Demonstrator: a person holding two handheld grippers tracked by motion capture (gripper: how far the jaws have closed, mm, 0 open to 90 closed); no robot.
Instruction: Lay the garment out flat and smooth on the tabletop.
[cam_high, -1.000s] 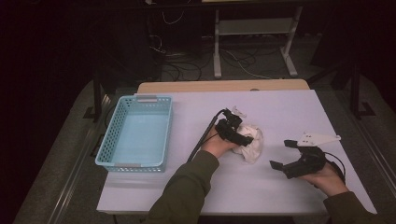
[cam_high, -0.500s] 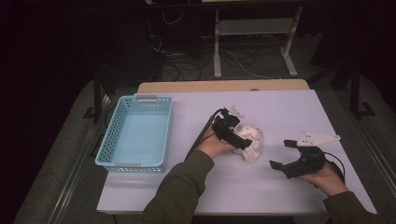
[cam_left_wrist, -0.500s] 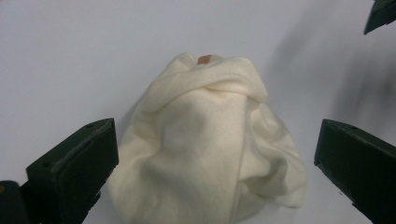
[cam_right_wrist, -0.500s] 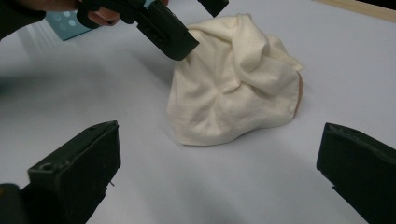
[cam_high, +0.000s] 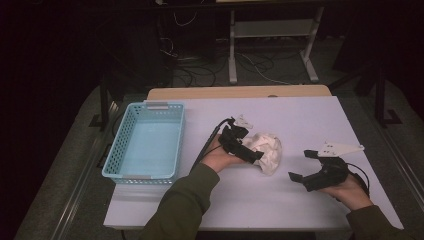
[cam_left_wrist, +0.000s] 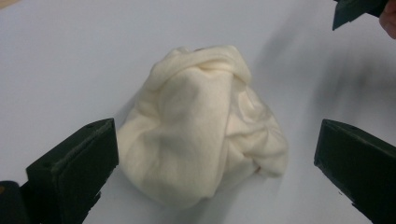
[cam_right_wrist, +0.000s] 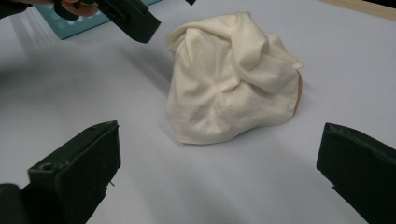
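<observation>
High view is showing the crumpled cream-white cloth bundle (cam_high: 267, 151) sitting near the middle of the pale lavender tabletop (cam_high: 300, 115), bunched up into a soft heap with folds gathered at its top. Your left gripper (cam_high: 248, 148) is hovering just beside the bundle on its left, and its jaws have just been opening; they are now standing wide, with the cloth (cam_left_wrist: 205, 126) lying on the table between and ahead of them in the left gripper view, neither pad pressing on it. Your right gripper (cam_high: 302, 166) is resting well to the right of the bundle, pointing toward it, and its jaws are gaping wide too, gripping nothing; in the right gripper view the cloth (cam_right_wrist: 231, 79) is lying farther off between them. Farther left, you are keeping the light blue perforated plastic basket (cam_high: 118, 155) near the table's left edge, well apart from the cloth.
</observation>
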